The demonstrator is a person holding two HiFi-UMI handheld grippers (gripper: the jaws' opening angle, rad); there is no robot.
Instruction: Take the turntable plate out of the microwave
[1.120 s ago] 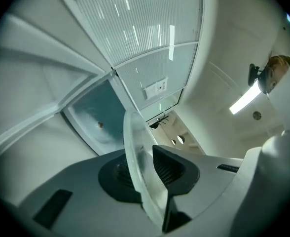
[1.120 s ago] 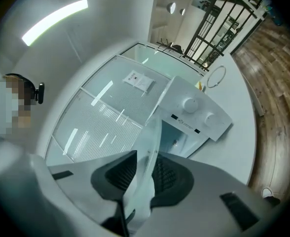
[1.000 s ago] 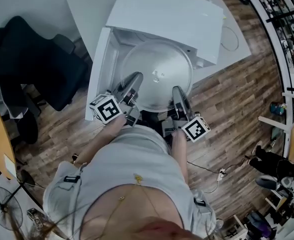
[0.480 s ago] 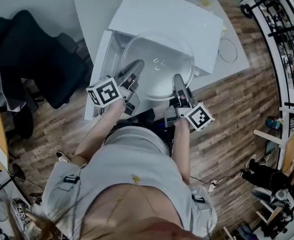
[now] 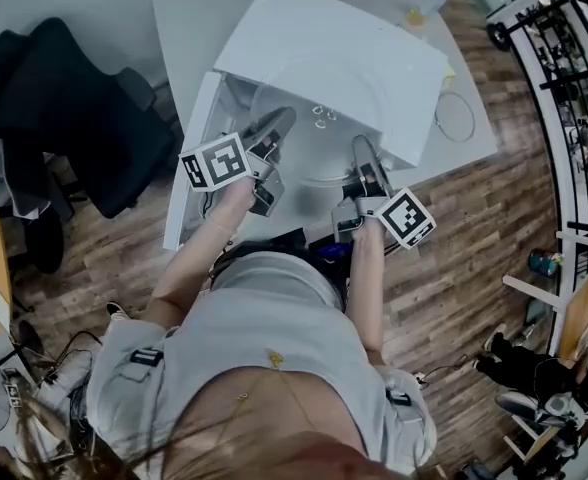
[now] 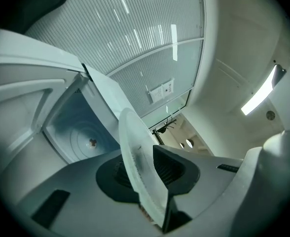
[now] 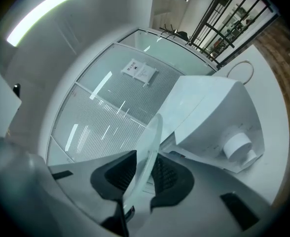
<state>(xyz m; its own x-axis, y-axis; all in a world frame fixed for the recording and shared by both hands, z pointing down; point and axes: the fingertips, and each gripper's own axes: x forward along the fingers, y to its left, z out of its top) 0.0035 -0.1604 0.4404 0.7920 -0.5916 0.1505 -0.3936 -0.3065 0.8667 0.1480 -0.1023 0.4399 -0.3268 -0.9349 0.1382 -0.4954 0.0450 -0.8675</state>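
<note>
Table (image 5: 184, 18), microwave (image 5: 334, 58) at front edge: left gripper (image 5: 277, 124), right gripper (image 5: 362, 152) both clamped on plate (image 5: 319, 163) rim; keep plate level, pull evenly.

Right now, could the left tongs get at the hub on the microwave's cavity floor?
Probably not. The left tongs are shut on the turntable plate, and the right tongs clamp it too. The hub shows inside the open microwave, but the plate would need setting down first.

Office-type workroom, seen from the floor: white table (image 5: 189, 28), black swivel chair (image 5: 74, 128), wood-plank floor (image 5: 474, 238), black metal railing (image 5: 559, 68), ceiling strip light (image 6: 260, 92), ribbed glazed partition (image 6: 150, 68).
</note>
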